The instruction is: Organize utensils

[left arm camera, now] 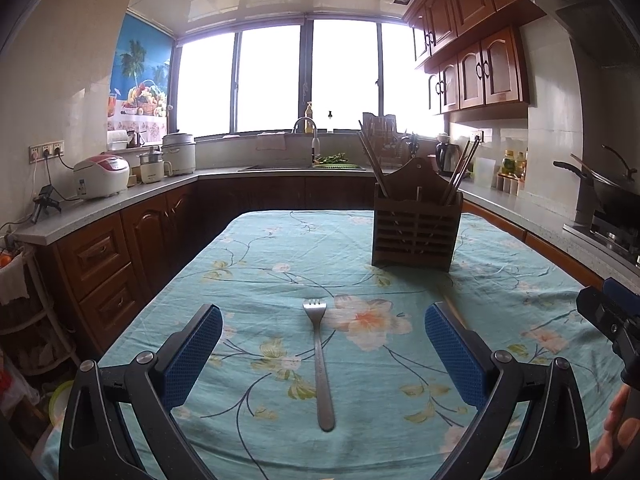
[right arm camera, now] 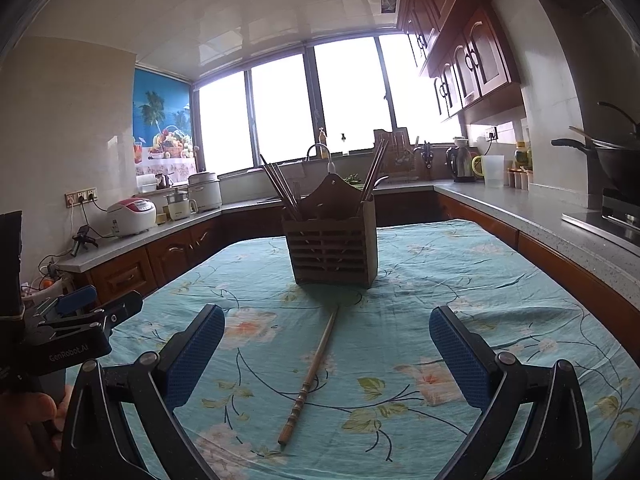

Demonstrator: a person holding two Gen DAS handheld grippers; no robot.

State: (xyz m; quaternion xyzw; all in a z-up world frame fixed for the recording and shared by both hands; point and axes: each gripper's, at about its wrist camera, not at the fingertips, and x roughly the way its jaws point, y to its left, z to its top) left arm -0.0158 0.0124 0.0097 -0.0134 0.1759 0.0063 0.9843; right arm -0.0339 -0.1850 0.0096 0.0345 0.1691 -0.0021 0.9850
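A steel fork (left arm camera: 320,364) lies flat on the floral tablecloth (left arm camera: 260,280), tines pointing away, between the wide-apart fingers of my left gripper (left arm camera: 323,322), which is open and empty. A wooden chopstick (right arm camera: 310,376) lies on the cloth between the fingers of my right gripper (right arm camera: 327,324), also open and empty. A brown slatted utensil holder (left arm camera: 416,224) (right arm camera: 334,246) stands upright further back on the table, with several chopsticks sticking out of it. The other gripper shows at each view's edge.
Kitchen counters (left arm camera: 120,208) wrap around the table, carrying rice cookers (left arm camera: 102,176), a sink (left arm camera: 304,166) and a kettle (right arm camera: 462,164). A wok (right arm camera: 616,160) sits on the stove at the right. A hand (right arm camera: 28,412) shows at the lower left.
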